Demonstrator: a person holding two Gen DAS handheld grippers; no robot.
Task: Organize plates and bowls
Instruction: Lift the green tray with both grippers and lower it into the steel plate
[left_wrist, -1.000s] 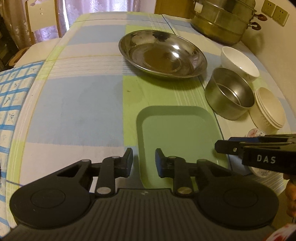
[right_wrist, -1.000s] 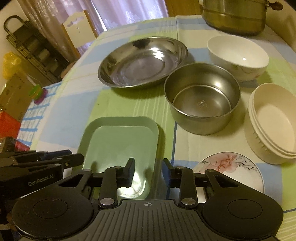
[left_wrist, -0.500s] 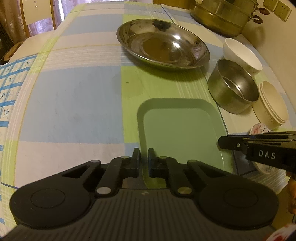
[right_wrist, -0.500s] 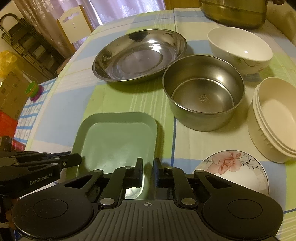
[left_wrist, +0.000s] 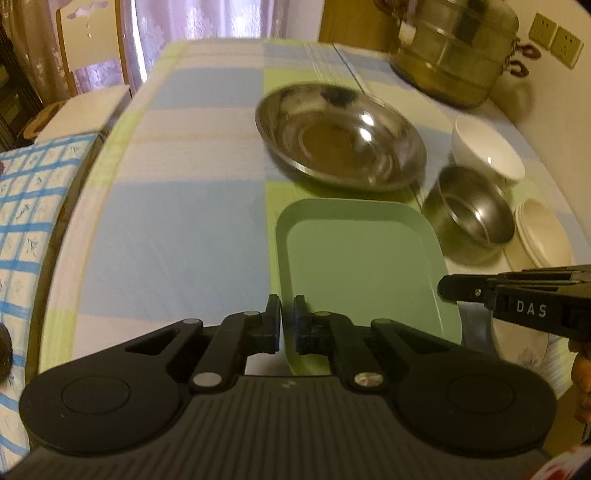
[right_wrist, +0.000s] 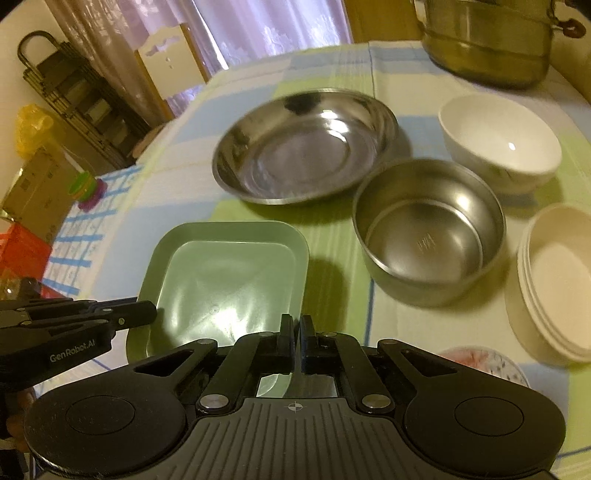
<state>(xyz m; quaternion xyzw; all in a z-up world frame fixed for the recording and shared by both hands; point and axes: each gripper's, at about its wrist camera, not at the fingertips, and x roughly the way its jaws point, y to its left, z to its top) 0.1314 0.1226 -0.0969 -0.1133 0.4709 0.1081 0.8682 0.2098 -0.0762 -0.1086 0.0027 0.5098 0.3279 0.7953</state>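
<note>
A green rectangular plate is lifted off the checked tablecloth, its shadow beneath it. My left gripper is shut on the plate's near left rim. My right gripper is shut on its near right rim; it also shows in the left wrist view. Beyond the plate lie a wide steel dish, a deep steel bowl, a white bowl, stacked cream bowls and a small floral plate.
A large steel steamer pot stands at the table's far right by the wall. A chair stands past the far left edge. A blue-checked cloth hangs at the left.
Both grippers closed from open onto the green plate's near rim. The plate then rose off the table and moved toward the steel dish.
</note>
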